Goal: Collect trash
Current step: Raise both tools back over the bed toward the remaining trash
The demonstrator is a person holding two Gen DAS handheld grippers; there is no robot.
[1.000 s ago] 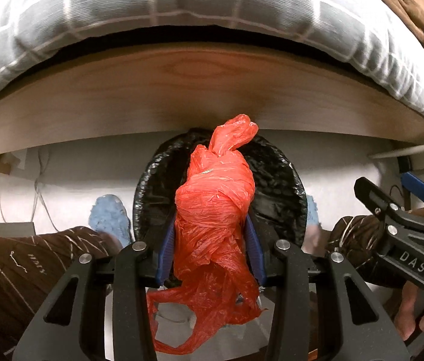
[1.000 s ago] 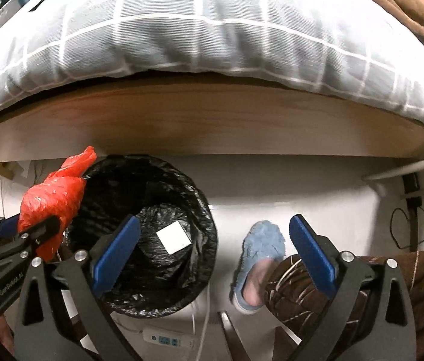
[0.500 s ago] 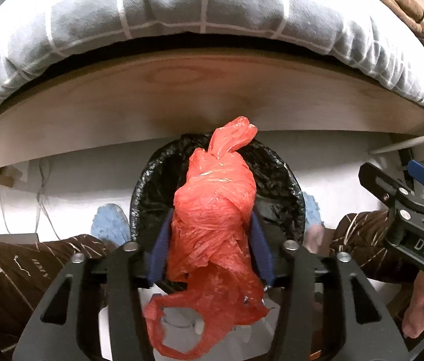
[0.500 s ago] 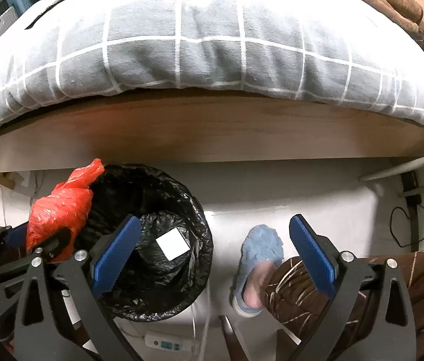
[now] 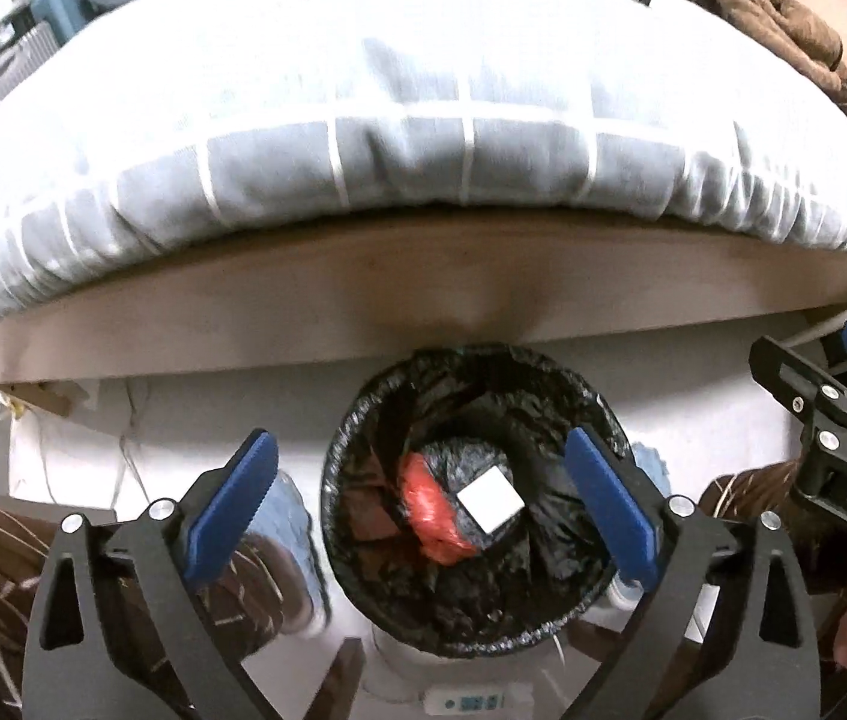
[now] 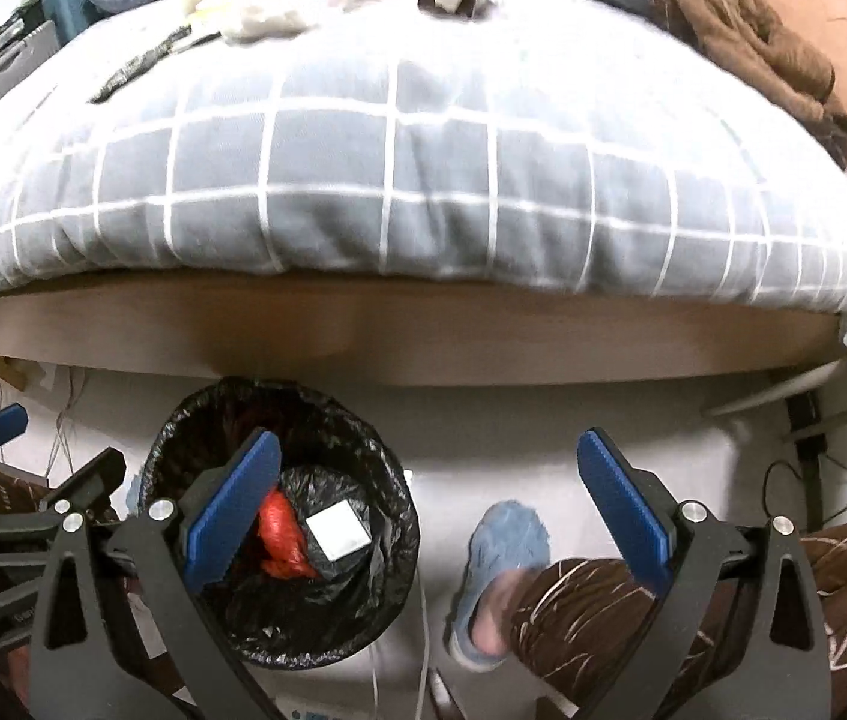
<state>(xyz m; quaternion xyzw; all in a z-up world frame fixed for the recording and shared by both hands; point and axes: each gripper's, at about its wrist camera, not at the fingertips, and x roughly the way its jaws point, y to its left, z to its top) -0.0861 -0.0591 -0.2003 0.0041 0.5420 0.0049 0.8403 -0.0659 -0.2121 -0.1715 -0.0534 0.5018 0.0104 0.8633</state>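
A red plastic bag (image 5: pixel 432 507) lies inside the black-lined trash bin (image 5: pixel 357 420), beside a white square of paper (image 5: pixel 490 506). My left gripper (image 5: pixel 420 498) is open and empty, held above the bin. My right gripper (image 6: pixel 429 501) is open and empty, over the floor to the right of the bin (image 6: pixel 387 468). The red bag (image 6: pixel 279 531) and the white paper (image 6: pixel 336 531) also show in the right wrist view. The right gripper shows at the right edge of the left wrist view (image 5: pixel 831 414).
A bed with a grey checked duvet (image 6: pixel 393 168) and a wooden frame (image 6: pixel 423 336) stands behind the bin. The person's foot in a blue slipper (image 6: pixel 498 564) and brown trouser legs (image 6: pixel 615 600) are beside the bin. Cables (image 6: pixel 783 474) lie on the white floor.
My left gripper opened and let go of the red bag, which dropped into the bin. Both grippers rose, so more of the bed shows.
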